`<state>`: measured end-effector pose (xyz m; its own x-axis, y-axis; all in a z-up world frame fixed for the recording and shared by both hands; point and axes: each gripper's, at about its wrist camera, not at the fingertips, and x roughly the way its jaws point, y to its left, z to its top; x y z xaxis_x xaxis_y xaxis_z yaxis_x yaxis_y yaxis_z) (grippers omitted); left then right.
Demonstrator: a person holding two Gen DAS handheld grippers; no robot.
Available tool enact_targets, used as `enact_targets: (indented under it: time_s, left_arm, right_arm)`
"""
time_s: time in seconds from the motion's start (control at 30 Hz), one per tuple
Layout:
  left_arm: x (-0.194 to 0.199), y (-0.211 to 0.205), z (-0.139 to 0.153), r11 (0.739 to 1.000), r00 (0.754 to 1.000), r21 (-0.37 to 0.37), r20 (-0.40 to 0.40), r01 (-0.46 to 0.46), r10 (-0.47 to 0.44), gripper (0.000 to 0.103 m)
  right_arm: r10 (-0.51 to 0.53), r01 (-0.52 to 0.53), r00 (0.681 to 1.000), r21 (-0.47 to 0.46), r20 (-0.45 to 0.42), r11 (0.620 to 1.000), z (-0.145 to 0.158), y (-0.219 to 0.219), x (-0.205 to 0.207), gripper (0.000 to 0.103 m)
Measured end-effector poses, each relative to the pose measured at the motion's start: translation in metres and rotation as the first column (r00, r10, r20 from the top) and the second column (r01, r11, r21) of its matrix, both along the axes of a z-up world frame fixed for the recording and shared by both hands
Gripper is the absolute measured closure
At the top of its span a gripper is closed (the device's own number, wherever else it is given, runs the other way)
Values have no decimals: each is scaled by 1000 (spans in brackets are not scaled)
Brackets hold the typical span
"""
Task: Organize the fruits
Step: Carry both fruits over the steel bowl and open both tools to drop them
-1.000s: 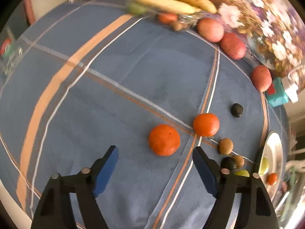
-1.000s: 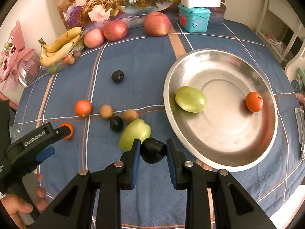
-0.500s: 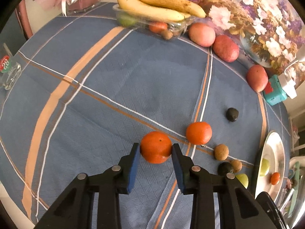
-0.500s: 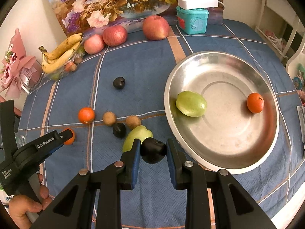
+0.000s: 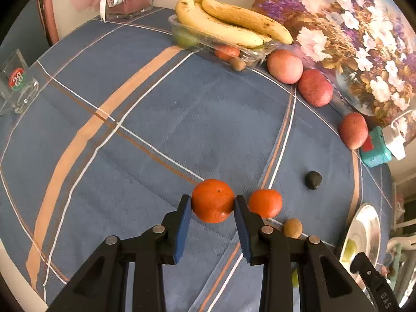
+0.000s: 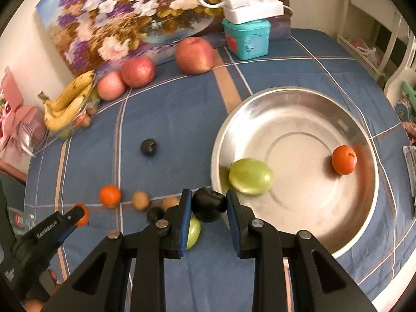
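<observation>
My left gripper (image 5: pixel 212 202) is shut on an orange tangerine (image 5: pixel 212 199), held just above the blue cloth. A second tangerine (image 5: pixel 265 202) lies right of it, with a brown kiwi (image 5: pixel 292 227) and a dark plum (image 5: pixel 313 180) beyond. My right gripper (image 6: pixel 209 204) is shut on a dark plum (image 6: pixel 209 204), held near the left rim of the steel plate (image 6: pixel 293 93). The plate holds a green fruit (image 6: pixel 250 176) and a small tangerine (image 6: pixel 343 159). Another green fruit (image 6: pixel 193 232) lies under my right gripper. The left gripper (image 6: pixel 78 214) shows in the right wrist view.
Bananas (image 5: pixel 228 23) sit in a clear tray (image 5: pixel 254 54) at the back, with three red apples (image 5: pixel 284 66) along a flower painting (image 5: pixel 351 26). A teal box (image 6: pixel 247 37) carries a white charger. A glass (image 5: pixel 15 83) stands at the left. Kiwis (image 6: pixel 140 200) and a plum (image 6: pixel 148 147) lie loose.
My left gripper closed on the tangerine and lifted it slightly. My right gripper carried the dark plum toward the plate's left rim.
</observation>
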<state>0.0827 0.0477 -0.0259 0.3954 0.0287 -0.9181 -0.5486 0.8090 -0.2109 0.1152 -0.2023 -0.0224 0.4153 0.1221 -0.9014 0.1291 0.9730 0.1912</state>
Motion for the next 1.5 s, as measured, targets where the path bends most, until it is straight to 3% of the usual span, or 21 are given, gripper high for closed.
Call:
enact_targets:
  time_s: [0.17,0.3,0.47,0.63,0.9,1.03,1.2,1.27,1.33,1.47,1.5]
  left_arm:
    - [11,-6,1,1000,1000,8,3,-11,11,67]
    - [17,-18,7,998,1000,-65,25,-4,5,67]
    - [27,-62,21,990,992,-73,54,120,-116,67]
    - [30,-130,30,946,949,-94,85,311,-303,67]
    - [24,-229,23,838,838,-39,69,545,-542,67]
    - [22,-248,14,812,812,-12,35,583,-582,67]
    - [17,-254,0,803,803,-5,-5,595,-595,65]
    - [17,-255,-2,801,801,-8,-13,598,-599,63]
    - [17,-255,-3,801,801,-10,-6,598,-598,56]
    - [17,-253,3,802,802,1,9,597,-597,44]
    - [16,-253,5,803,803,4,13,596,-596,42]
  right_arm:
    - [-30,31,999,-31,14,999,1,-19,8,75]
    - [-76,77,997,-81,21,994,1,-46,7,75]
    - [-195,194,981,-68,-8,979,-6,-97,1,75]
    - [-283,283,959,-54,-10,958,-4,-136,-8,75]
    - [-334,334,943,-30,17,942,6,-167,-19,75]
    - [-313,312,950,-30,-5,949,4,-164,-12,75]
    - [-280,279,958,-36,-55,960,-4,-156,-9,75]
    - [-276,274,960,-32,-55,961,-4,-154,-9,71]
    - [-273,271,961,-42,-45,962,-2,-152,-9,52]
    - [-274,273,961,-36,-30,961,0,-150,-11,45]
    - [-276,275,961,-36,-27,961,1,-150,-12,38]
